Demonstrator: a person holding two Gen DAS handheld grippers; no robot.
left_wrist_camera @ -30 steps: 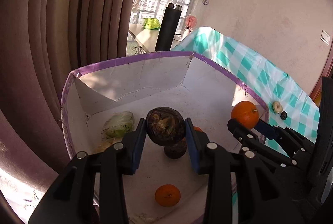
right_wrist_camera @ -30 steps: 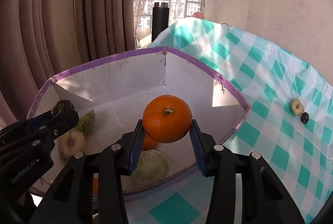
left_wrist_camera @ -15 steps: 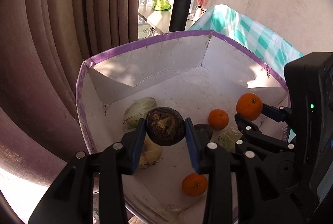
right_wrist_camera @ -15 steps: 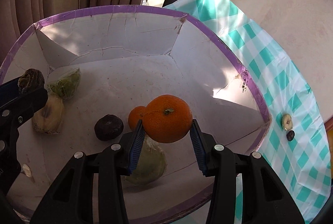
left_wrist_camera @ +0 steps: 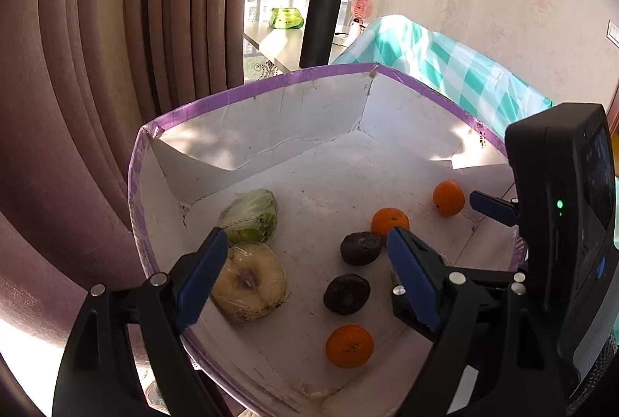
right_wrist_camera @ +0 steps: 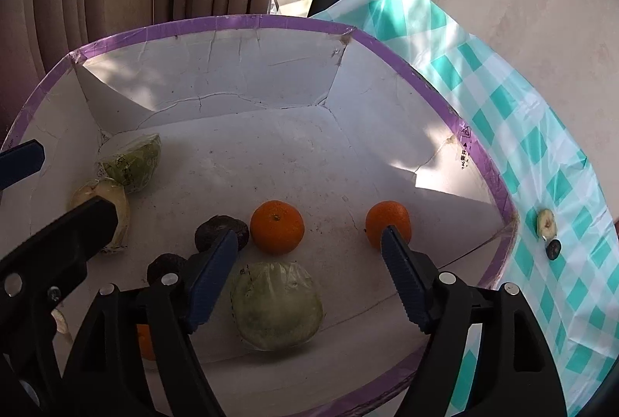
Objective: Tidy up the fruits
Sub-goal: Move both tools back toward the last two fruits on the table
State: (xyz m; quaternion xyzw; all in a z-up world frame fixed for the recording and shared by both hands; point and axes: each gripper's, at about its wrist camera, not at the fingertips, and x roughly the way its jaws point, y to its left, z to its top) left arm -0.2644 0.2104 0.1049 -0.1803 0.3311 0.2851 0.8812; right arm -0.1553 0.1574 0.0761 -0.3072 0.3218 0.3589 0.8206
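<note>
A white cardboard box with a purple rim (left_wrist_camera: 271, 84) (right_wrist_camera: 232, 22) holds the fruit. My left gripper (left_wrist_camera: 305, 242) hangs over it with its jaws opening and nothing between them. Below it lie two dark fruits (left_wrist_camera: 346, 294) (left_wrist_camera: 360, 248) and a wrapped pale cut fruit (left_wrist_camera: 249, 285). My right gripper (right_wrist_camera: 308, 239) is also opening and empty. One orange (right_wrist_camera: 388, 223) rests at its right fingertip, another orange (right_wrist_camera: 277, 226) ahead of its left one. A wrapped green fruit (right_wrist_camera: 276, 304) lies under it. A third orange (left_wrist_camera: 349, 346) sits near the box's front wall.
A second wrapped green fruit (left_wrist_camera: 251, 215) lies at the box's left wall. A teal checked tablecloth (right_wrist_camera: 522, 130) covers the table right of the box, with two small fruit pieces (right_wrist_camera: 546, 223) on it. A black flask (left_wrist_camera: 321, 22) stands behind the box. Curtains hang at the left.
Both grippers have opened. The dark fruit dropped from the left one and the orange from the right one; both now lie on the box floor.
</note>
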